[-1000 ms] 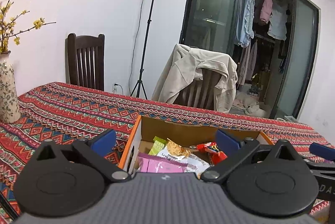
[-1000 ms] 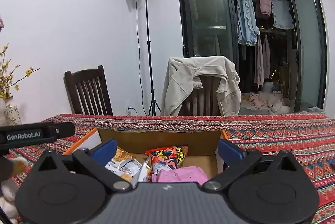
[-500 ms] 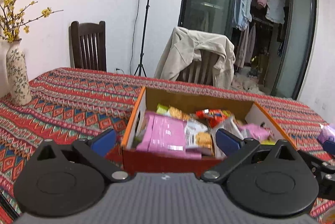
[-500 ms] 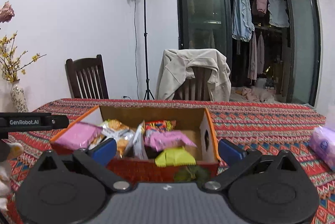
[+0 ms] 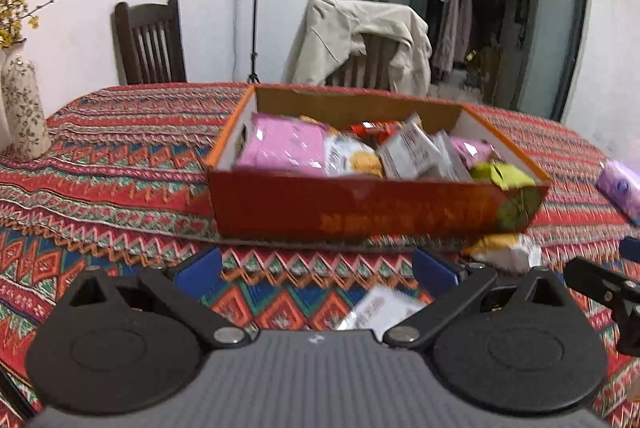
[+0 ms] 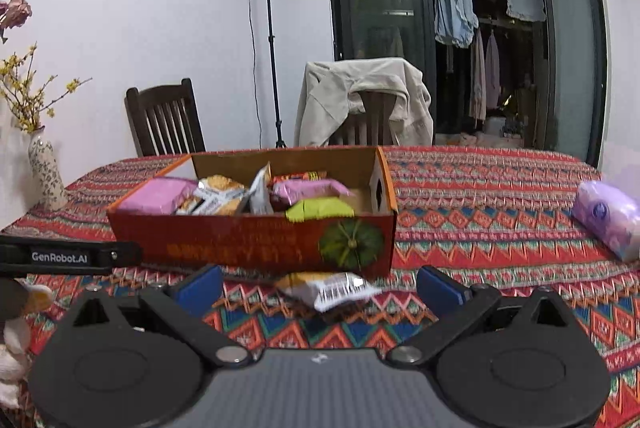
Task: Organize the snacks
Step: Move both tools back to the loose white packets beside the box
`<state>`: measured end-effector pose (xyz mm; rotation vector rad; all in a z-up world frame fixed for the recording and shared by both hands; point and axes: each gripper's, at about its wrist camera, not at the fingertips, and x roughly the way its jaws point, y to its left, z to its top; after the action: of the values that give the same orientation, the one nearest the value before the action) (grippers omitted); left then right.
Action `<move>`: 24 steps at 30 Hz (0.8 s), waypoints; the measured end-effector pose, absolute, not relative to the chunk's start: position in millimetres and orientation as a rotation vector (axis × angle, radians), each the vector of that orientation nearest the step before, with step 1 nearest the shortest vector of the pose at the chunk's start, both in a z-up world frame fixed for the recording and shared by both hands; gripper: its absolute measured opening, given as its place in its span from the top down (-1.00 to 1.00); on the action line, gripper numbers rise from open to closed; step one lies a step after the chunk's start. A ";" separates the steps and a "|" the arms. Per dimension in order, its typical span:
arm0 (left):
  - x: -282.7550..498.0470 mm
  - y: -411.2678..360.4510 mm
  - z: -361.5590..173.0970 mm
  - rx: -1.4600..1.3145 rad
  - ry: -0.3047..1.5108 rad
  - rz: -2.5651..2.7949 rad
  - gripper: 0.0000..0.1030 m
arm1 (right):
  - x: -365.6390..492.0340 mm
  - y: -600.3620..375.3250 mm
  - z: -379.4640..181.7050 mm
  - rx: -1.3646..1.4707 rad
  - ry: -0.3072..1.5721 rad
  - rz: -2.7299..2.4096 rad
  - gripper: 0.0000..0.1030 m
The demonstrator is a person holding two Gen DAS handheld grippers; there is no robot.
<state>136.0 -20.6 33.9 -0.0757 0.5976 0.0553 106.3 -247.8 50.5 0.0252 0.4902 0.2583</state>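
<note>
A red cardboard box (image 5: 360, 212) full of snack packets stands on the patterned tablecloth; it also shows in the right wrist view (image 6: 248, 240). My left gripper (image 5: 316, 270) is open and empty, just in front of the box, with a white packet (image 5: 380, 312) on the cloth between its fingers. My right gripper (image 6: 318, 286) is open and empty, with a yellow-and-white snack packet (image 6: 328, 290) lying between its fingers before the box. That packet also shows in the left wrist view (image 5: 504, 250).
A purple tissue pack (image 6: 608, 218) lies at the right of the table. A flowered vase (image 6: 46, 168) stands at the left edge. Two chairs (image 6: 164, 122), one draped with a jacket (image 6: 364, 100), stand behind the table, beside a lamp stand (image 6: 272, 40).
Both grippers have pulled back from above the box and tilted down. The box front and loose packets on the cloth have come into view.
</note>
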 end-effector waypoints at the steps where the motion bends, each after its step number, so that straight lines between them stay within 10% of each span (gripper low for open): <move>1: 135.7 -23.3 31.7 -0.068 0.606 0.048 -1.00 | 105.5 -248.8 48.3 0.026 0.498 0.257 -1.00; 21: 143.9 -47.5 -10.8 0.007 0.757 0.030 -1.00 | 101.8 -263.1 23.2 0.047 0.575 0.232 -1.00; 24: 143.0 -48.2 -8.7 0.009 0.742 0.017 -0.76 | 103.5 -262.9 20.6 0.043 0.586 0.226 -1.00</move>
<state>143.0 -48.2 -8.7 0.0090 0.7419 0.0171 103.5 -262.9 20.6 0.0434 0.5857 0.2259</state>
